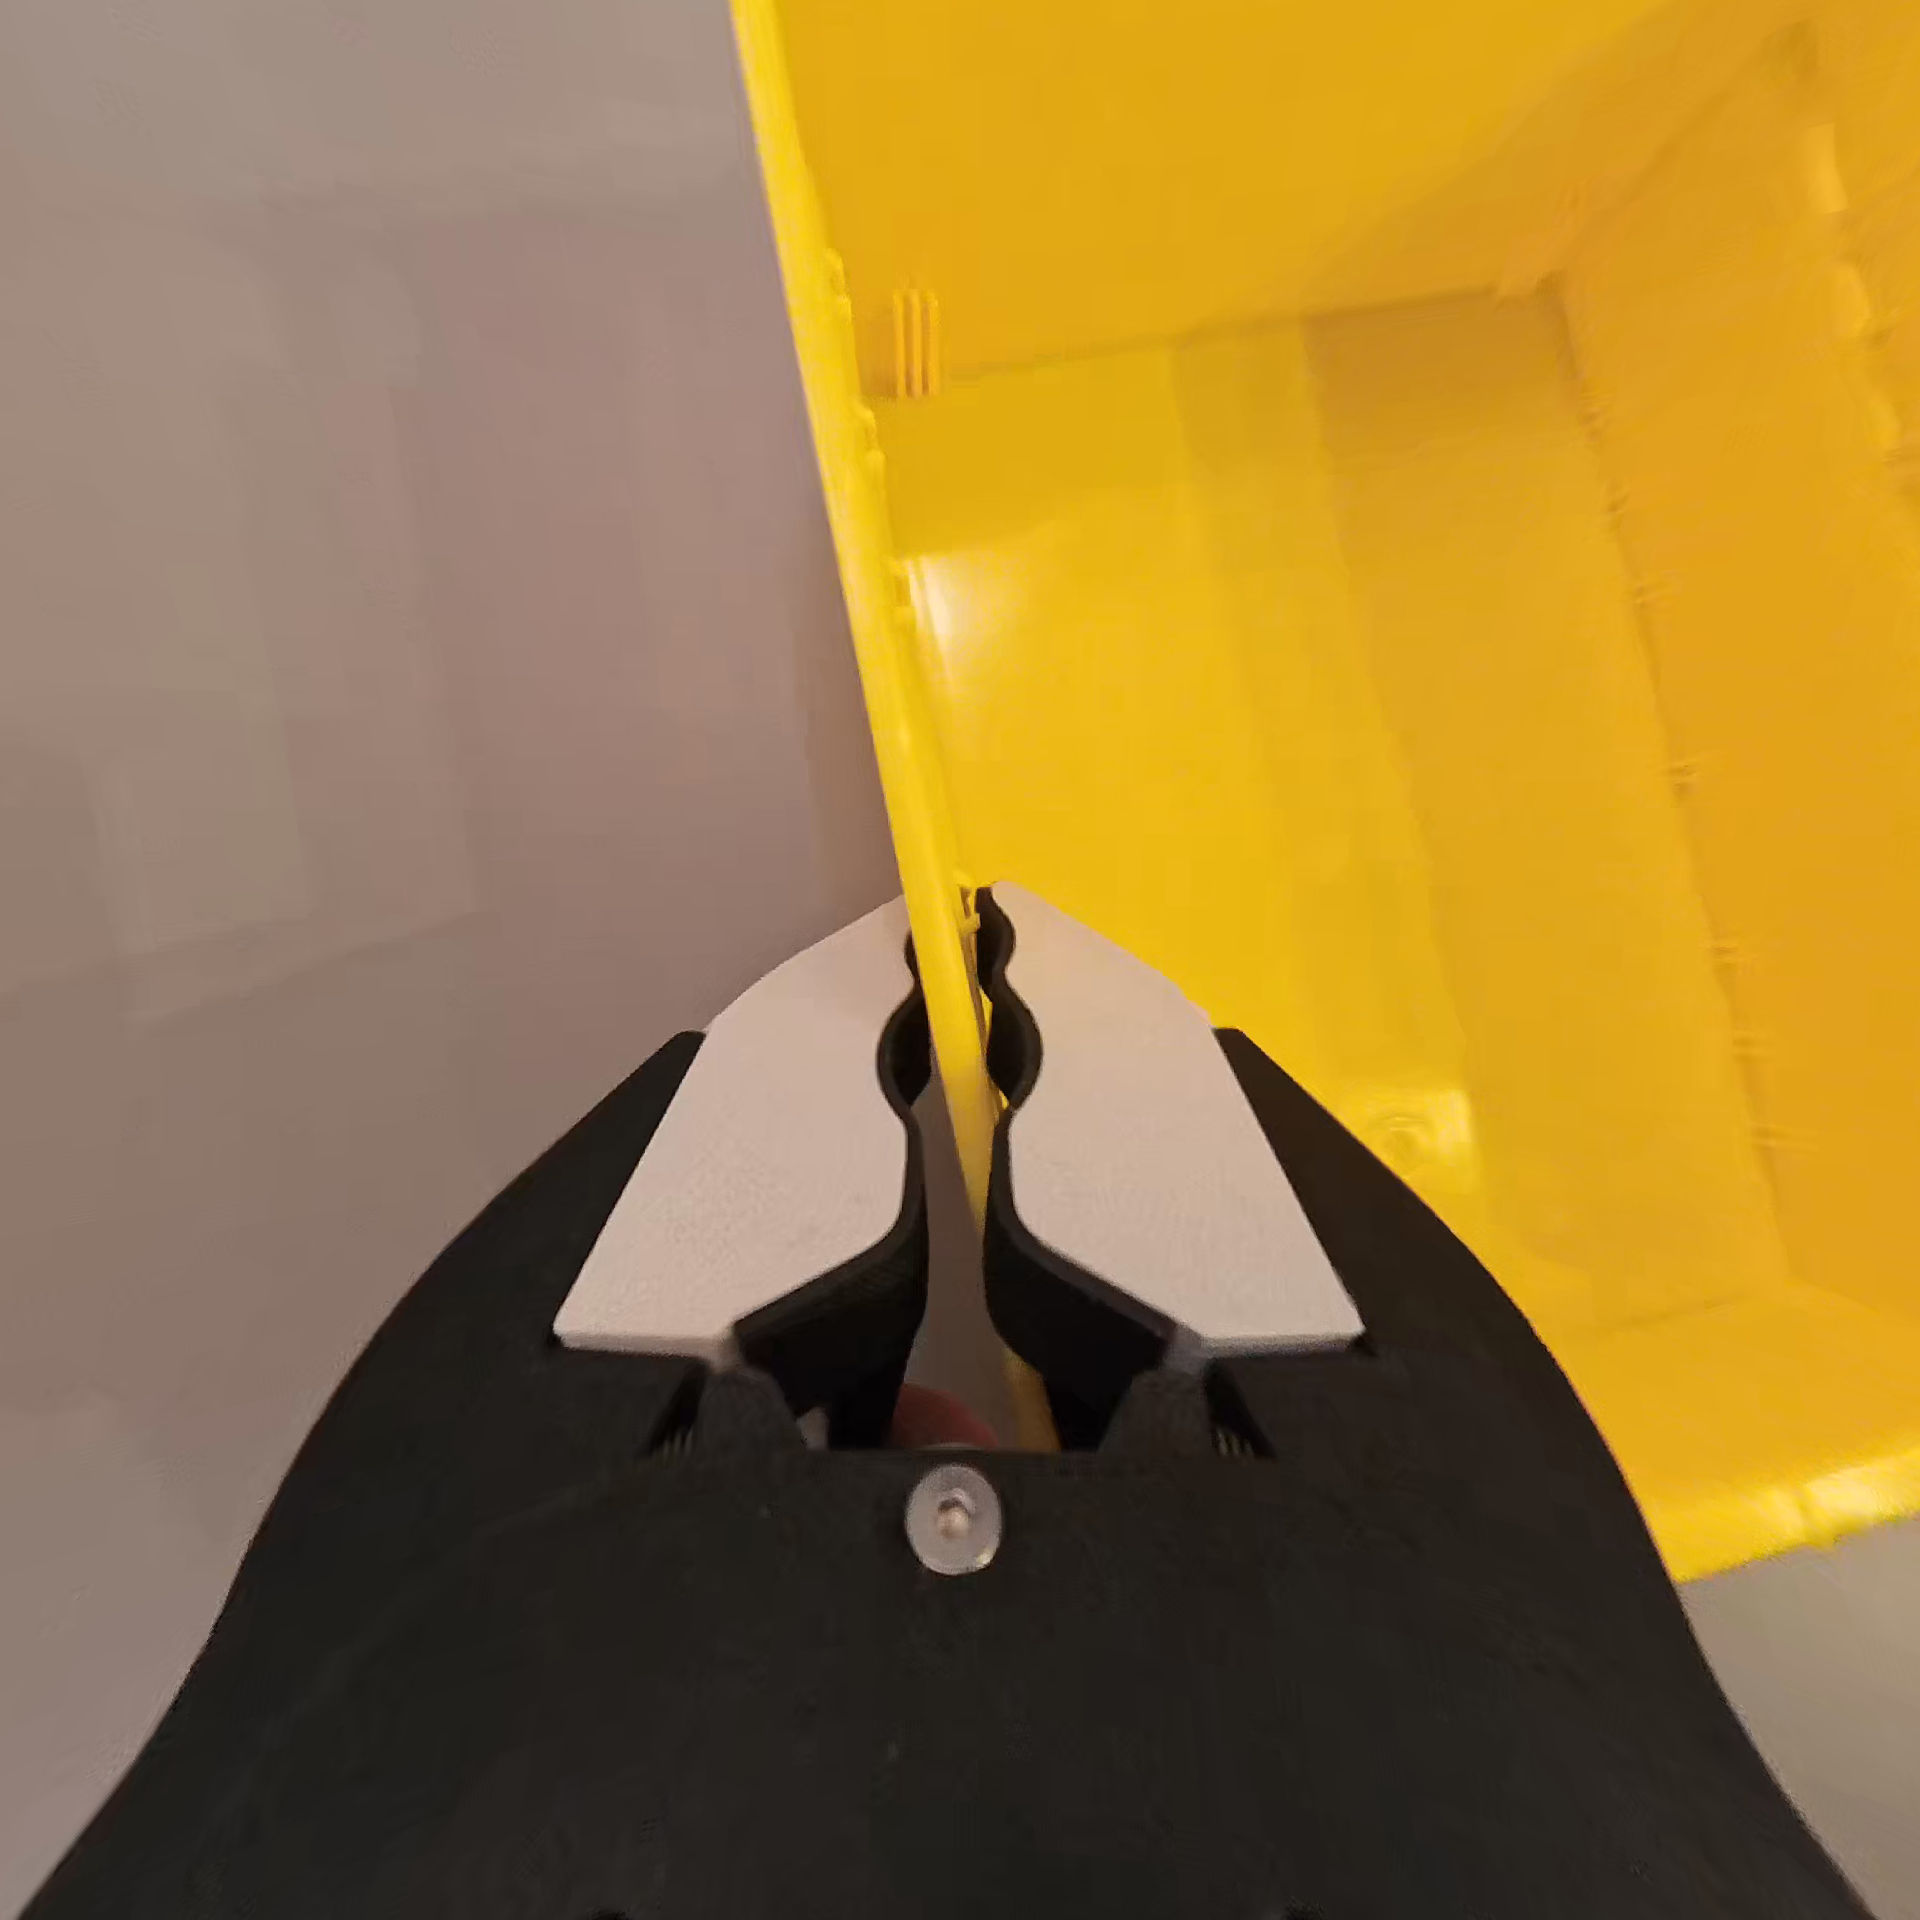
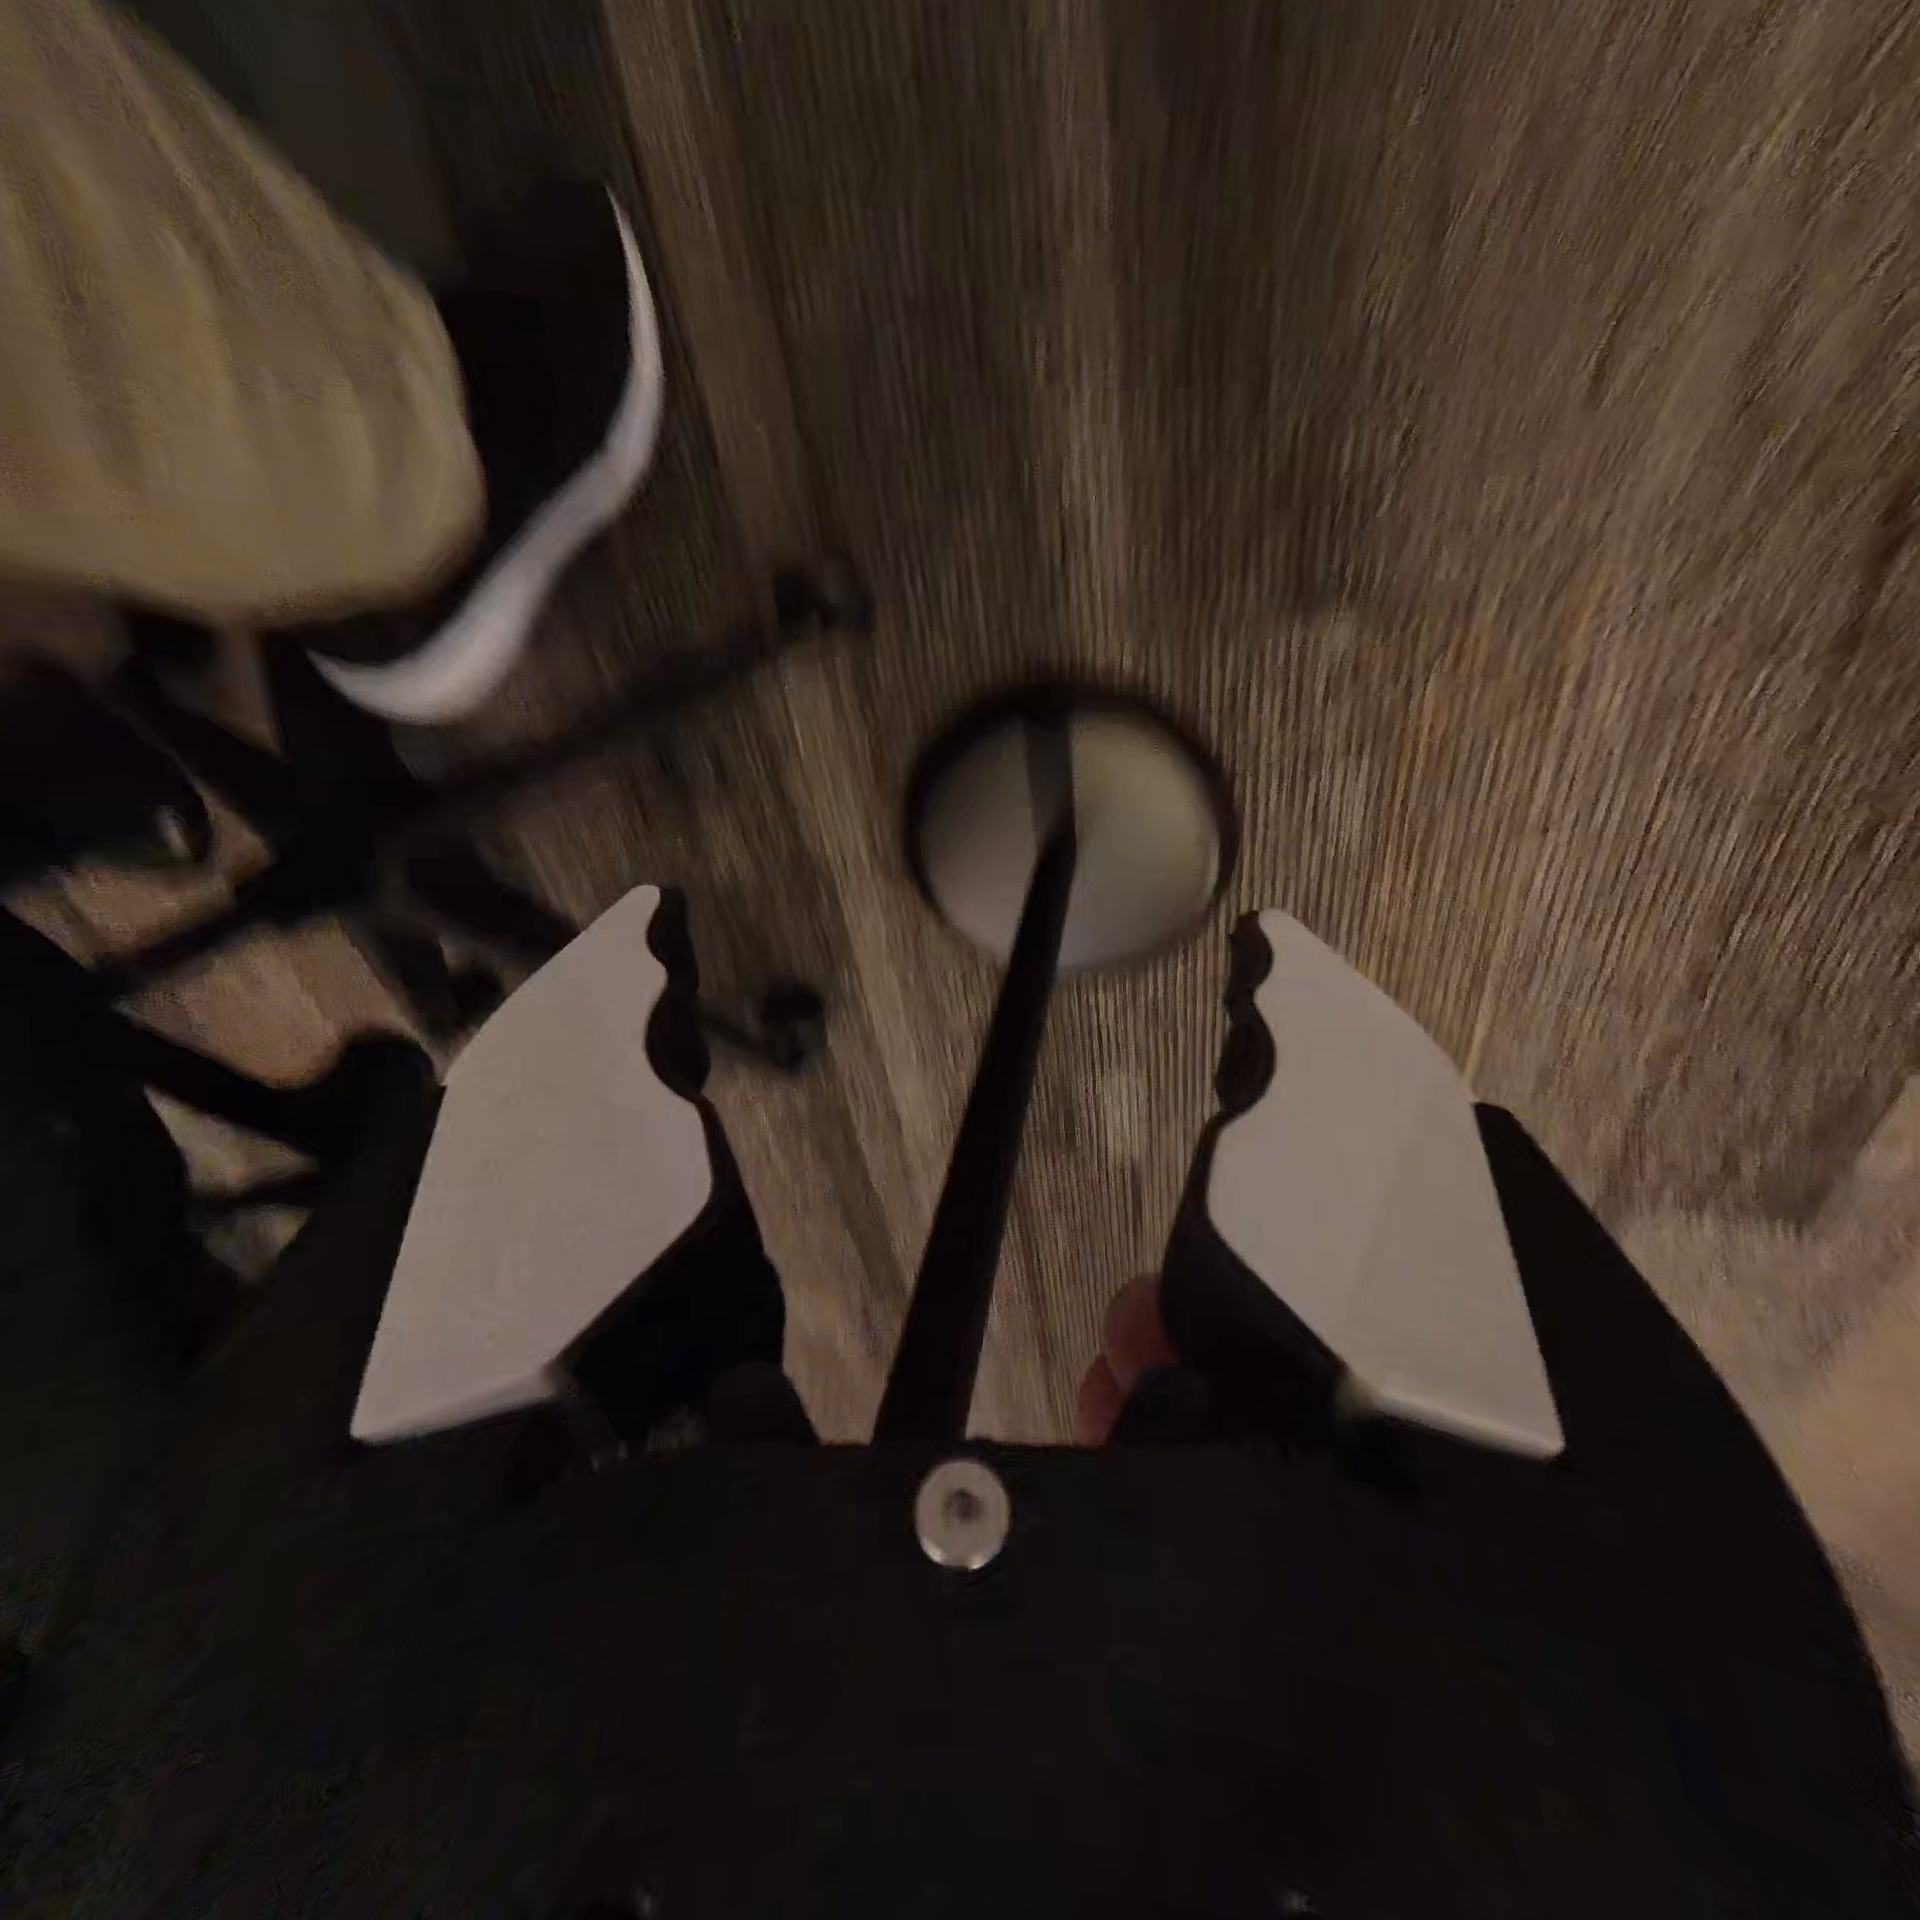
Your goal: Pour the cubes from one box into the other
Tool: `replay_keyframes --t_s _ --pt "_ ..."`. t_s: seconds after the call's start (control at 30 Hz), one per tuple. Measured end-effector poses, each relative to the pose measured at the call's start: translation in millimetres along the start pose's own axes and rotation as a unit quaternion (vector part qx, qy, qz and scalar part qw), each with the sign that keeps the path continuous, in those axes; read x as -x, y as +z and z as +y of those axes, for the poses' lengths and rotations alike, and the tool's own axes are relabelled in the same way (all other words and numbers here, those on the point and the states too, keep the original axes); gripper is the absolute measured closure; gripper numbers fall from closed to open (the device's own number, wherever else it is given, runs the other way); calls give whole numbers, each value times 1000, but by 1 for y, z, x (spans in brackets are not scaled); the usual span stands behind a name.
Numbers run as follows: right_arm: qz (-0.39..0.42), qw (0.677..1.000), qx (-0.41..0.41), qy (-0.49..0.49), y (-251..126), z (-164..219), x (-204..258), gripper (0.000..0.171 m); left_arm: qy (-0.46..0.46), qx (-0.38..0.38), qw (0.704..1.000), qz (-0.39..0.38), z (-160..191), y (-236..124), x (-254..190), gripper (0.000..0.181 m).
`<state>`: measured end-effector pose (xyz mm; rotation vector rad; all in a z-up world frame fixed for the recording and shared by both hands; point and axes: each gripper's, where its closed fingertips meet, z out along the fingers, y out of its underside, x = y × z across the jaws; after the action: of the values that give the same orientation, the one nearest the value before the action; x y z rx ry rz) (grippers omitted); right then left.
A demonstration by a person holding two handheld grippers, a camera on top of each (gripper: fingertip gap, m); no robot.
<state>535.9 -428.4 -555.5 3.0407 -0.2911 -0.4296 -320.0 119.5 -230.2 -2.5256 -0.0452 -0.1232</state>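
My left gripper (image 1: 951, 904) is shut on the thin side wall of a yellow plastic box (image 1: 1351, 727). The box is tipped, and its inside fills the right of the left wrist view. No cubes show inside it. My right gripper (image 2: 956, 925) is open and empty. It points down at a wood-grain floor (image 2: 1455, 520), and the view is blurred. The other box and the cubes are not in view.
A plain grey-white wall (image 1: 364, 520) lies left of the yellow box. In the right wrist view a round white disc (image 2: 1122, 831) with a black rod (image 2: 987, 1195) over it sits on the floor. A person's beige trouser leg (image 2: 187, 364) and black-and-white shoe (image 2: 561, 499) are at the upper left.
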Motion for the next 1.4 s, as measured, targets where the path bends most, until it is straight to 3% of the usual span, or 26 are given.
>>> replay_keyframes --t_s 0.03,0.17,0.33,0.4,0.47,0.53,0.7,0.83,0.97,1.1,1.2,1.33,1.4 --pt "-8 999 52 6 19 27 1 75 -22 -4 1000 17 -3 1 -2 172" --pt "-26 975 220 2 64 115 17 45 -28 -8 999 31 -10 2 -5 159" --pt "-25 923 383 -15 84 202 21 28 -13 -35 999 -13 -26 -15 6 136" --pt "1 905 425 -26 83 226 11 35 -2 -49 998 -30 -31 -27 9 133" --pt "41 891 449 -54 80 247 -6 63 12 -69 996 -50 -40 -43 12 133" --pt "20 893 446 -58 78 257 0 78 28 -97 993 -63 -52 -61 10 134" --pt "1 906 422 -40 68 273 1 86 68 -188 979 -43 -92 -112 -38 139" --pt "-10 905 426 -17 53 296 -4 90 153 -254 955 22 -118 -160 -137 140" --pt "-8 902 432 9 50 332 -14 92 266 -286 915 103 -112 -191 -274 140" --pt "-5 901 434 5 68 362 -18 98 369 -287 859 209 -68 -195 -424 138" --pt "-23 902 431 3 74 369 -14 101 411 -250 812 330 -10 -196 -543 136" --pt "-61 892 447 33 68 378 -14 87 441 -238 740 448 59 -210 -679 130" --pt "-88 881 460 66 66 380 -11 83 436 -227 719 492 90 -211 -738 128"
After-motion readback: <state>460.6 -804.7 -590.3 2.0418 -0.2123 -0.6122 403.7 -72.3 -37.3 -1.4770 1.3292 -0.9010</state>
